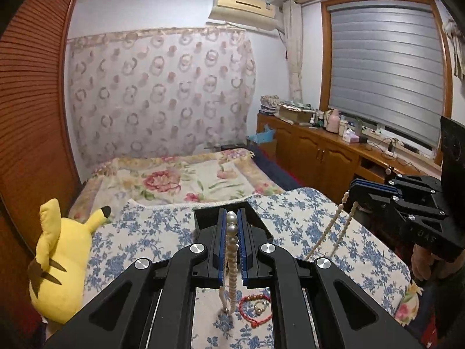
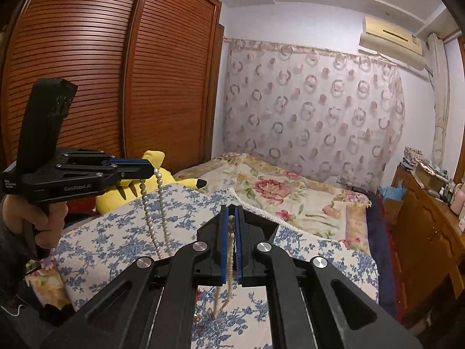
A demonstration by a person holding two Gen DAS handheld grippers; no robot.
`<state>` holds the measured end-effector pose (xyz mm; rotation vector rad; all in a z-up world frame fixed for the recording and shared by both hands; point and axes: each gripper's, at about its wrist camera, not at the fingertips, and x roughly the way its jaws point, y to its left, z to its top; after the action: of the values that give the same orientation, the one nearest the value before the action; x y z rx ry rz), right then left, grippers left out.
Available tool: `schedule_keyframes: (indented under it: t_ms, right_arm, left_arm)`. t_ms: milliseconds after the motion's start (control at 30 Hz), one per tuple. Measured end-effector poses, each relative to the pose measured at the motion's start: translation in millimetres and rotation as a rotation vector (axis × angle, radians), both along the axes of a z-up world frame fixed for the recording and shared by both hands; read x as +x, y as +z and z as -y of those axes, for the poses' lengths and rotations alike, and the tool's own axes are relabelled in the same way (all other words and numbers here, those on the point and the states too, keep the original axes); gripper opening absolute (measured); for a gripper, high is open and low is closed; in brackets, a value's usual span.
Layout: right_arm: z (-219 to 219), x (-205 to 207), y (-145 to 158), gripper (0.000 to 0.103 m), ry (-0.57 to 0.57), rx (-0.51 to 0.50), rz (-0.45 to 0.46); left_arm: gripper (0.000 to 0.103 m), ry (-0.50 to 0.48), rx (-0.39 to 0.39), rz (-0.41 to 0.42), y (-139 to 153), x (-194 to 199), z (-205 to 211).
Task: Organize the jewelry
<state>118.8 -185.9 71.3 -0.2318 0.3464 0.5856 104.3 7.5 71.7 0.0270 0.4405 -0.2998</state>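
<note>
Partly hidden: pearl necklace behind left gripper.

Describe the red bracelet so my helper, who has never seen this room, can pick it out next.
Start at the blue-and-white floral cloth covering the near surface, in front of the bed. Between the arms of the left gripper, under the hanging white pearl necklace, lies the thin red cord bracelet, flat in a loop. It is the only red piece, and a small gold ring sits inside it.
</note>
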Motion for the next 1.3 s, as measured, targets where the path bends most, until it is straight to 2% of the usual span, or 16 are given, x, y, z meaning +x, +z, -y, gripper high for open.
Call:
schedule_keyframes:
  t_ms: [367,600,1000,1167,1300]
  right_arm:
    - [-6,13,14,0.005,0.015,-0.008,0.026]
    - [-9,29,29,0.005,0.039,0.017,0.035]
    - [-14,95,58,0.005,0.076,0.038,0.041]
    - [-19,124,55,0.005,0.093,0.038,0.027]
    - [-23,152,43,0.005,0.098,0.039,-0.005]
  left_arm:
    - [0.007,-0.005,-0.002,0.032,21,13,2]
    - [0.007,-0.017,-0.028,0.035,37,37,2]
    - [0.007,-0.056,-0.029,0.029,64,96,10]
    - [0.007,-0.06,-0.027,0.006,60,122,13]
    - [0.007,-0.061,-0.026,-0.046,42,149,13]
